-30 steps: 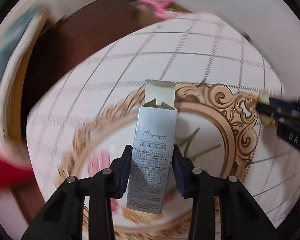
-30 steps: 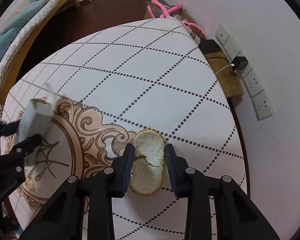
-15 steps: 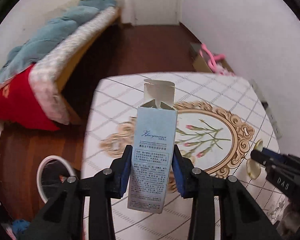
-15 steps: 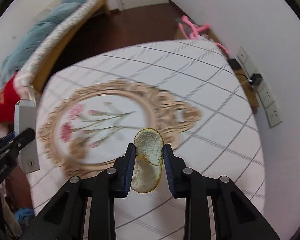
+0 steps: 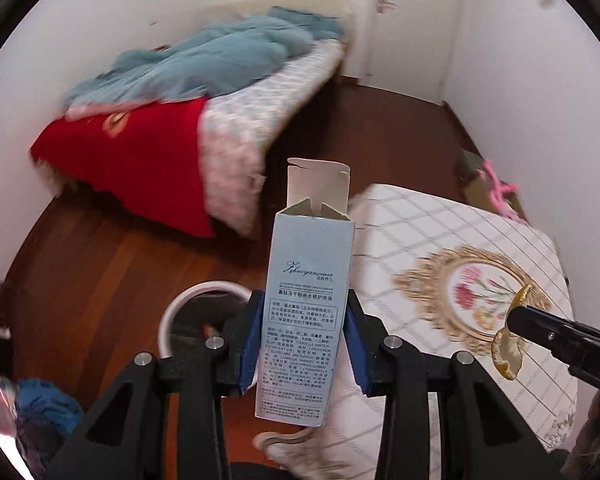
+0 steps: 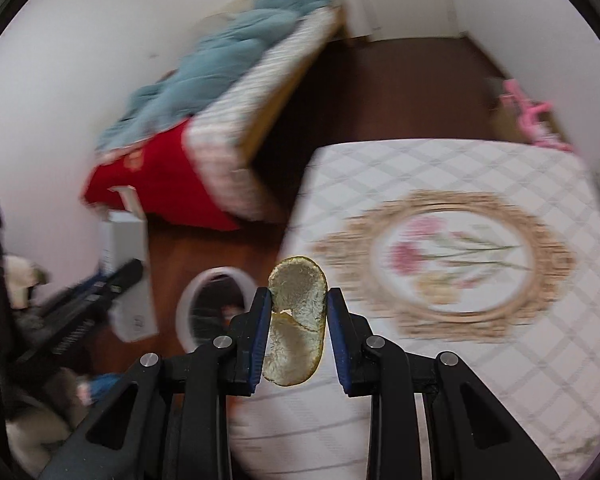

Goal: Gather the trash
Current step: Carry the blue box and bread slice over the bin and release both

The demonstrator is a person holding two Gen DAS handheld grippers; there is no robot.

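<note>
Box [image 5: 306, 320]: script brand, roughly "Zhuoyanziuer"; right gripper [image 5: 512, 334] body: "DAS".

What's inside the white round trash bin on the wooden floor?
The white round trash bin has a dark lining and small reddish scraps near the bottom. The right gripper, the orange peel it holds, and motion blur hide the rest. In the left view, the pale blue carton covers part.

Bed [image 5: 236, 128], blue quilt [image 5: 220, 60], patterned tablecloth [image 6: 480, 208]
</note>
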